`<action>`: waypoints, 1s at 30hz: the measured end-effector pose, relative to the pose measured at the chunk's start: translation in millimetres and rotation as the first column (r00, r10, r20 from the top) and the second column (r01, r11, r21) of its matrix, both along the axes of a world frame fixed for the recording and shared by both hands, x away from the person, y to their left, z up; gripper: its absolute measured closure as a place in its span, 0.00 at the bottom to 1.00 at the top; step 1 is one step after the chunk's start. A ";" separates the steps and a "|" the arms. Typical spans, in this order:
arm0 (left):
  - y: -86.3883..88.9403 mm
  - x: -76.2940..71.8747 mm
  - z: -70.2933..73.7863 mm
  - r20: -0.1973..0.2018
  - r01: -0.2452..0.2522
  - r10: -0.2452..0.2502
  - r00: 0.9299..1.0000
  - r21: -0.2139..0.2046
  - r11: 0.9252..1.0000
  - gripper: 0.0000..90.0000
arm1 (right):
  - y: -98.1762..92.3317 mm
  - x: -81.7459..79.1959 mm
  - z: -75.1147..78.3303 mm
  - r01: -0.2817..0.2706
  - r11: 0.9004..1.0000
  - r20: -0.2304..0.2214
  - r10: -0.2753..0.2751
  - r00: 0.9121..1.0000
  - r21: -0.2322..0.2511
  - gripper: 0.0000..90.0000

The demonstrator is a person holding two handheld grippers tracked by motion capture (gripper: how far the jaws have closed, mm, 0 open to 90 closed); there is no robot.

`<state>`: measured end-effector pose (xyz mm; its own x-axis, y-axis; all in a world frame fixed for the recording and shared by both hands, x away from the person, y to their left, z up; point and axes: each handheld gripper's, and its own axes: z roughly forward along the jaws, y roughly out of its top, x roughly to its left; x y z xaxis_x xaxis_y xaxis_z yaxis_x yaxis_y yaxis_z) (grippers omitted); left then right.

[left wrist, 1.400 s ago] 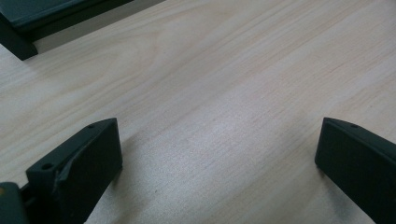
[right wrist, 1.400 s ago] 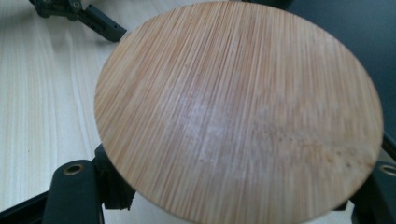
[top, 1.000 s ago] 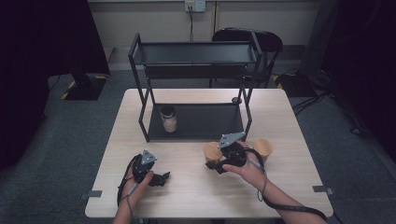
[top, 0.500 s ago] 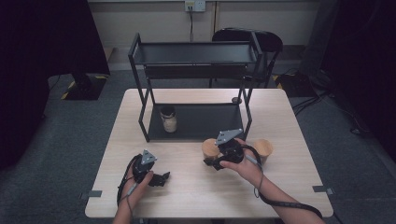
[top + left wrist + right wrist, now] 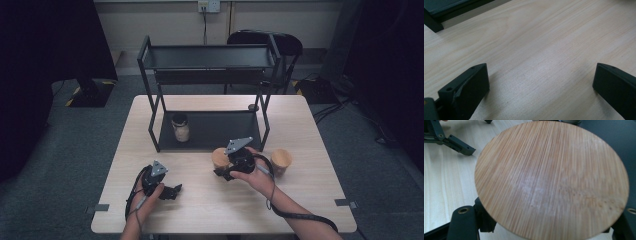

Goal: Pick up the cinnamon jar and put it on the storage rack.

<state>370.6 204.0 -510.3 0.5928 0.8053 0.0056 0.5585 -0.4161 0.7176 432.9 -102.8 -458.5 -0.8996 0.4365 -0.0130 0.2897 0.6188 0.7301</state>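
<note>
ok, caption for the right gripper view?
Right gripper clamped on a bamboo-lidded jar, lid facing the camera, above the wooden table.

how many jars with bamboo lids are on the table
3: one jar on the rack's lower shelf, one gripped by the right gripper, one just right of that hand. None seems hidden.

bamboo lid (image 5: 551, 180): hides its jar below | right claw (image 5: 544, 230): tips cut off

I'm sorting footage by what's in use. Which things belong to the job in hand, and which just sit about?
In the job:
- right gripper, shut on the bamboo-lidded jar
- black shelf rack

Sitting about:
- second bamboo-lidded jar
- dark-lidded jar in the rack
- left gripper, open, on the table
- chair
</note>
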 end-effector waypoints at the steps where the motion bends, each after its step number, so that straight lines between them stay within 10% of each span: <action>1: 0.0 0.0 0.0 0.000 0.000 0.000 1.000 0.000 1.000 0.00 | 0.7 0.6 -0.3 0.001 1.000 0.002 -0.001 1.000 -0.002 0.28; 30: 0.1 0.0 0.0 0.000 0.001 -0.001 1.000 0.000 1.000 0.00 | 18.0 24.6 0.4 0.030 1.000 0.014 -0.030 0.999 0.008 0.28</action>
<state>370.6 204.1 -510.2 0.5938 0.8046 0.0056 0.5582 -0.4169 0.7174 457.5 -84.8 -458.1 -0.8857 0.4637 -0.0222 0.2980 0.6044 0.7388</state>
